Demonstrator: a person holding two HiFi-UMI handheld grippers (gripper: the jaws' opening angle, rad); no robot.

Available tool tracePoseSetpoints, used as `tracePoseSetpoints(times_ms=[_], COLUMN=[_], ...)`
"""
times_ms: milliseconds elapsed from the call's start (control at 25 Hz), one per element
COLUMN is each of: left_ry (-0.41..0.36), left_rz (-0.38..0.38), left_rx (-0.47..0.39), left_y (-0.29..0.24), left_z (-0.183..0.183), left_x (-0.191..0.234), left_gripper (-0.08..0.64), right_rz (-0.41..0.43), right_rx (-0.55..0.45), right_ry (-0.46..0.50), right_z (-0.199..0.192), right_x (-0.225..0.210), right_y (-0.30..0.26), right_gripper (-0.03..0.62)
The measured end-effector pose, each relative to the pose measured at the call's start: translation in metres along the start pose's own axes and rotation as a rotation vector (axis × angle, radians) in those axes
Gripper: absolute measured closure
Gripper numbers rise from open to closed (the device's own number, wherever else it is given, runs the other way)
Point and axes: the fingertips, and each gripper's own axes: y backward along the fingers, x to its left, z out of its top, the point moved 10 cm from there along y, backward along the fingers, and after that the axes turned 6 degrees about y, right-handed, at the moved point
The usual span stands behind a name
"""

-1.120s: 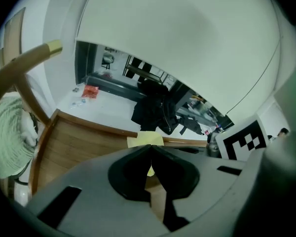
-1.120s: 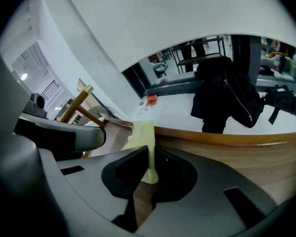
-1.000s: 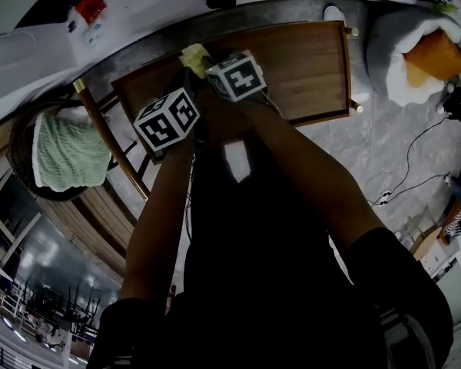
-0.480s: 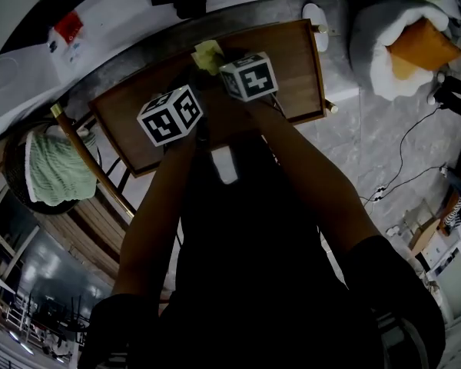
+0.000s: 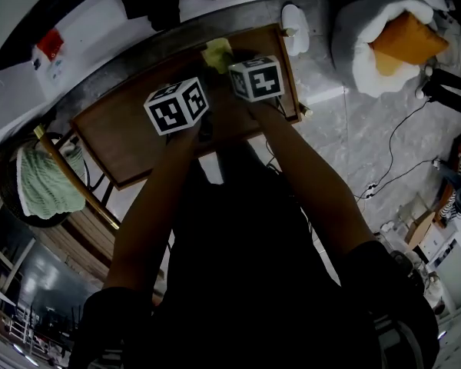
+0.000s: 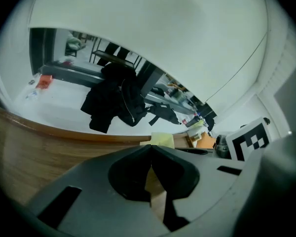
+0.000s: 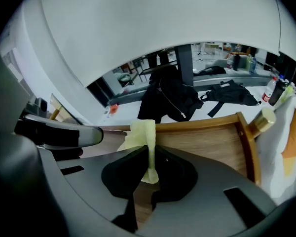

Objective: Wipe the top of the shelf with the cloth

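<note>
Head view: arms [image 5: 165, 194] hide part of shelf [image 5: 123, 133]; towel [image 5: 46, 183] left, cushion [image 5: 407, 41] right.

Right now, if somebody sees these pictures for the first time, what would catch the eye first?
The right gripper, jaws shut on a pale yellow-green cloth, stands out over the wooden shelf top. Beside it, the left gripper has its jaws together on nothing. Far right, an orange cushion lies on a white seat.
</note>
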Motion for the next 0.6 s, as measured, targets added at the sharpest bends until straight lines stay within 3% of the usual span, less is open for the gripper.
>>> tracePoseSetpoints(times_ms=[360, 600], left_ry=[-0.068, -0.083], left_rz=[-0.085, -0.086], left_rx=[0.046, 0.045], left_y=[-0.021, -0.007], left_z=[-0.004, -0.004], left_x=[-0.052, -0.055], left_gripper=[0.549, 0.549], right_rz=[-0.203, -0.365], right_rx=[0.003, -0.001], right_ry=[-0.130, -0.280], right_z=[-0.004, -0.007], right_x=[-0.062, -0.075], right_y=[0.037, 0.049], right_gripper=[0.546, 0.546])
